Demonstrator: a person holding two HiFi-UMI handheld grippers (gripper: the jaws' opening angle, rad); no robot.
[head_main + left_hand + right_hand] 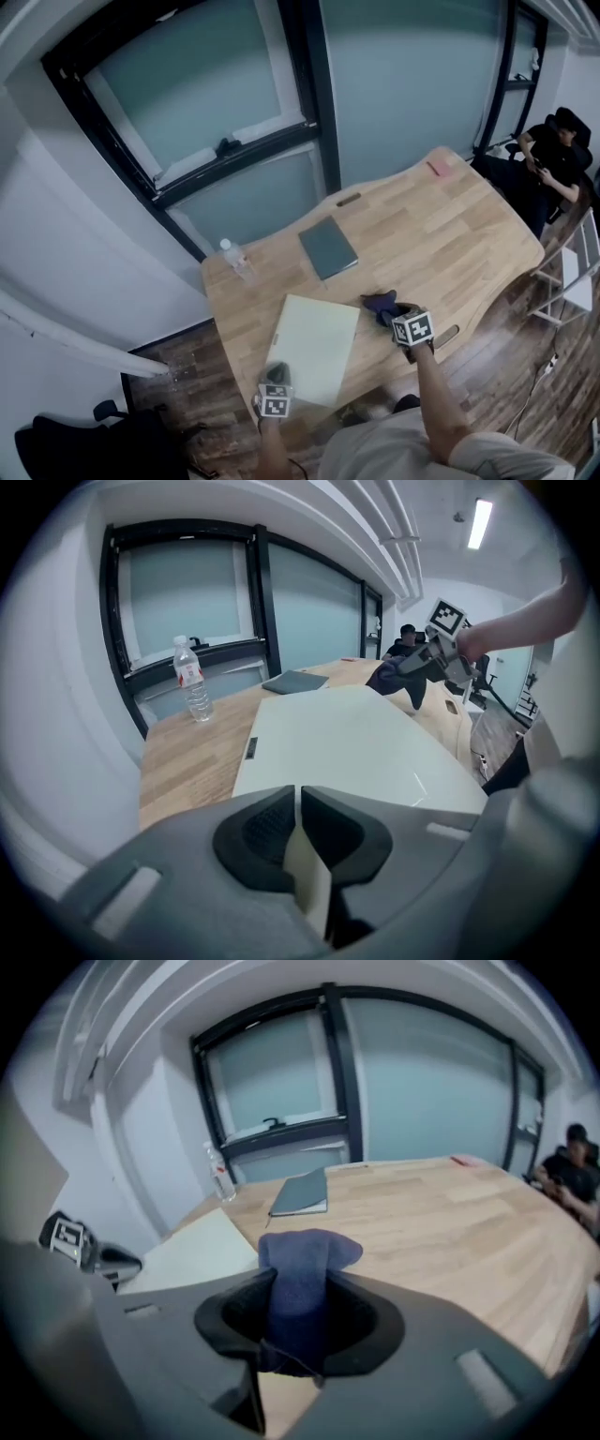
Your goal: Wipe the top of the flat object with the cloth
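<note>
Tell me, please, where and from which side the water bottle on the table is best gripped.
Grip the water bottle around its body, about at the label, coming in level from the person's side with a jaw on either flank. It stands upright near the window-side corner of the table, round-bodied with a narrow cap, so a side approach looks steadier than one from above.

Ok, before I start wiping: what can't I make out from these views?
- Pale board: its near edge, head view, covered by the left gripper clamped on it.
- Cloth: its lower end, right gripper view, sunk inside the right gripper.
- Dirt on the board: too faint in every view.
- Bottle label print: too small.
- Pink item at the far end: too small to identify.
</note>
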